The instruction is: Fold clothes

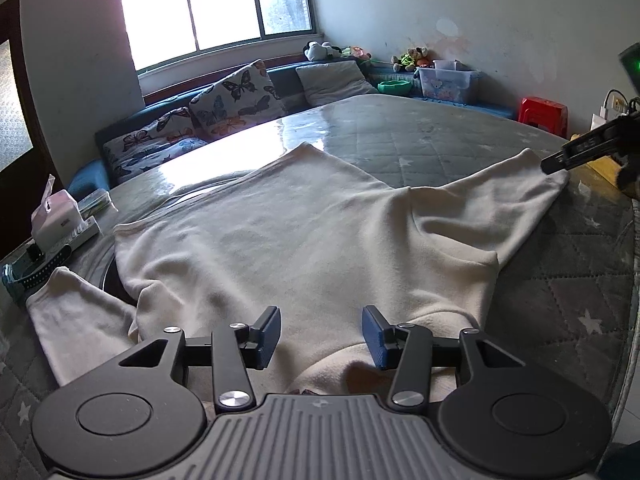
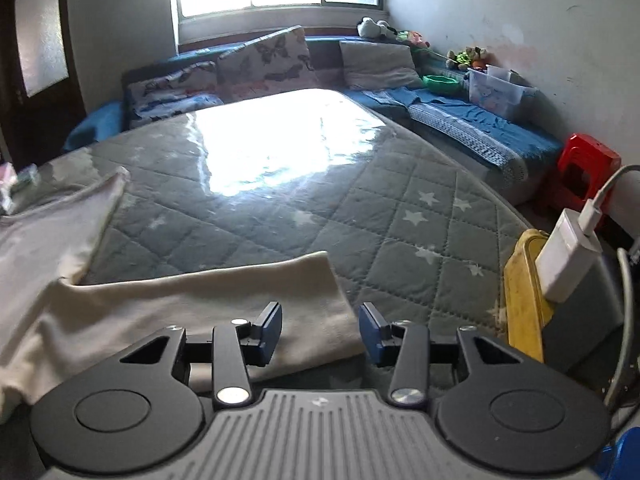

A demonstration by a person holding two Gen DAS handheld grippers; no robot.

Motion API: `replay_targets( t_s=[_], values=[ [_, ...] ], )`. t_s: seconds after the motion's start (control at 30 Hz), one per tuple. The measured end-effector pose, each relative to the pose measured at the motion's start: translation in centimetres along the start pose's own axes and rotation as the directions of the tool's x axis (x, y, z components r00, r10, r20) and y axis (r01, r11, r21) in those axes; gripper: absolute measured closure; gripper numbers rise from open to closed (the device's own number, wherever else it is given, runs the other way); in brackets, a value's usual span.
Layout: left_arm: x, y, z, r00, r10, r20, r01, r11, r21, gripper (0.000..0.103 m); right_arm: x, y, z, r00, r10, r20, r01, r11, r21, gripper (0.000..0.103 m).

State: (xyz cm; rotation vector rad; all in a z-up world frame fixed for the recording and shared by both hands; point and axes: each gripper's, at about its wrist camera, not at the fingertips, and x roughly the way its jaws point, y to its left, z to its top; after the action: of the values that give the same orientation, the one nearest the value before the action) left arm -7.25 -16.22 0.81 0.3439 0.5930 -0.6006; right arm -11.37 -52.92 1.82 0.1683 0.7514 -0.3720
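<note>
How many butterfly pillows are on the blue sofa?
2. One butterfly pillow stands propped up beneath the window; the other butterfly pillow lies lower to its left. A plain grey pillow sits to the right. More may be hidden.

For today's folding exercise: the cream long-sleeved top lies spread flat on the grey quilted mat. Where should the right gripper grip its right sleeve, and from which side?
Grip the cuff end of the cream long-sleeved top's right sleeve, probably coming from the outer side, low along the grey quilted mat. The sleeve lies flat and stretched outward, its free cuff edge just ahead of the open right gripper, so one finger could slide under that edge.
</note>
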Motion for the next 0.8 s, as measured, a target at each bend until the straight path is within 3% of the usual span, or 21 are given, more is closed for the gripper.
replay_targets(
  t_s=[0.1,0.13,0.17,0.33,0.5,0.57,0.8],
  values=[
    [-0.1,0.0,-0.1,1.000,0.002,0.000,-0.002,1.000,-0.007,0.053,0.9,0.1,0.3,1.000,0.027,-0.006,-0.027,1.000,0.005,0.066],
    [-0.1,0.1,-0.1,1.000,0.003,-0.001,-0.003,1.000,-0.011,0.053,0.9,0.3,0.5,1.000,0.028,-0.002,-0.028,1.000,-0.011,0.084],
    [-0.1,0.1,-0.1,1.000,0.003,-0.001,-0.003,1.000,-0.014,0.053,0.8,0.5,0.6,1.000,0.029,0.001,-0.029,0.999,-0.027,0.096],
    [-0.5,0.1,-0.2,1.000,-0.006,0.001,0.007,1.000,-0.011,0.052,0.7,0.9,1.8,0.997,-0.051,0.061,0.058,0.992,-0.113,0.096],
    [-0.9,0.2,-0.6,1.000,-0.021,0.008,0.021,1.000,0.000,0.050,2.5,0.4,1.5,0.993,-0.108,0.043,0.113,0.985,-0.128,0.093],
    [-1.0,0.3,-0.6,1.000,-0.029,0.003,0.029,1.000,0.005,0.050,2.7,0.8,1.2,0.989,-0.134,0.068,0.144,0.976,-0.162,0.081],
    [-1.8,-0.3,0.1,0.999,-0.046,0.021,0.046,0.999,0.008,0.050,0.3,2.1,1.9,0.994,-0.048,0.102,0.063,0.987,-0.146,0.069]
  ],
)
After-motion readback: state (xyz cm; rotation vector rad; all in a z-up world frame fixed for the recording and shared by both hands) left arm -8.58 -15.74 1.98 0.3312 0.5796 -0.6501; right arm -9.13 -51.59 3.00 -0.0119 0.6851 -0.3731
